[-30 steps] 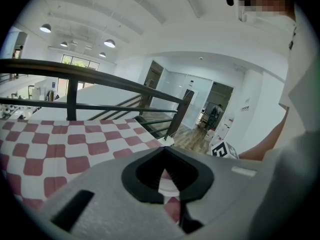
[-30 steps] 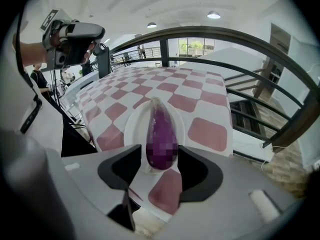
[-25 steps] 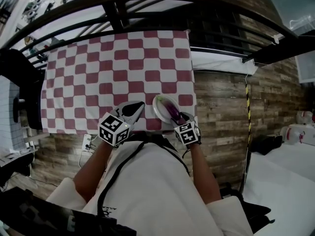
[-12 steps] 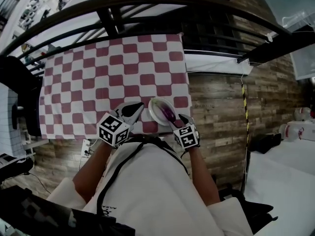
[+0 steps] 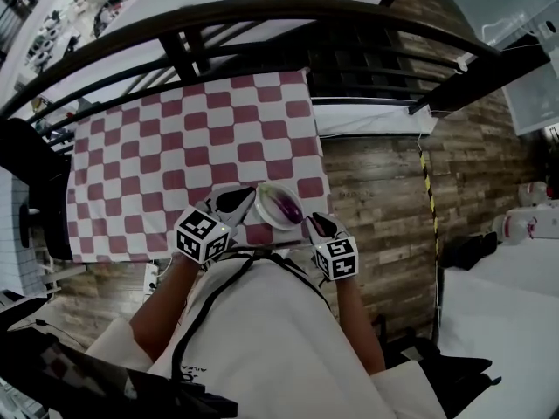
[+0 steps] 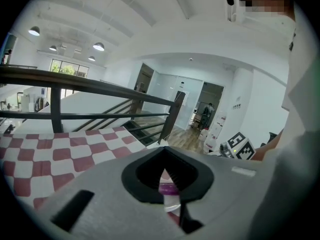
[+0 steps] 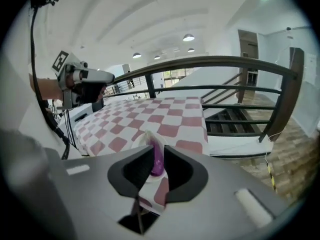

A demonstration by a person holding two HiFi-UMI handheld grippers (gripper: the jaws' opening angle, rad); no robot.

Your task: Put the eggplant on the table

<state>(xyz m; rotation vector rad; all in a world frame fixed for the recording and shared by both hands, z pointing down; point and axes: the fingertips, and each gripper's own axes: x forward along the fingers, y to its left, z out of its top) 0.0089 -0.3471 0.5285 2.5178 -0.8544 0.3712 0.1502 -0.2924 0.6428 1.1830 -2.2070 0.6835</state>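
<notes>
A small purple eggplant [image 5: 286, 203] [image 7: 158, 161] lies on a white plate [image 5: 267, 209] [image 7: 144, 137] at the front right edge of the table's red-and-white checked cloth [image 5: 175, 147]. My right gripper [image 5: 312, 221] [image 7: 158, 150] hangs just off the plate's near right side, apart from the eggplant. Its jaws have just been closing to a narrow gap with nothing between them. My left gripper [image 5: 247, 196] [image 6: 165, 170] hovers by the plate's left rim with its tips together, and holds nothing. Past those tips, the left gripper view shows the eggplant [image 6: 168, 188].
A dark metal railing [image 5: 262, 24] [image 7: 210, 64] runs along the table's far side, with stairs beyond it. Wooden floor [image 5: 384, 190] lies to the right of the table. My body is close against the table's front edge.
My right gripper has drawn back from the eggplant toward me and risen, and its jaws have narrowed. The eggplant stays on the plate. The left gripper has shifted only slightly.
</notes>
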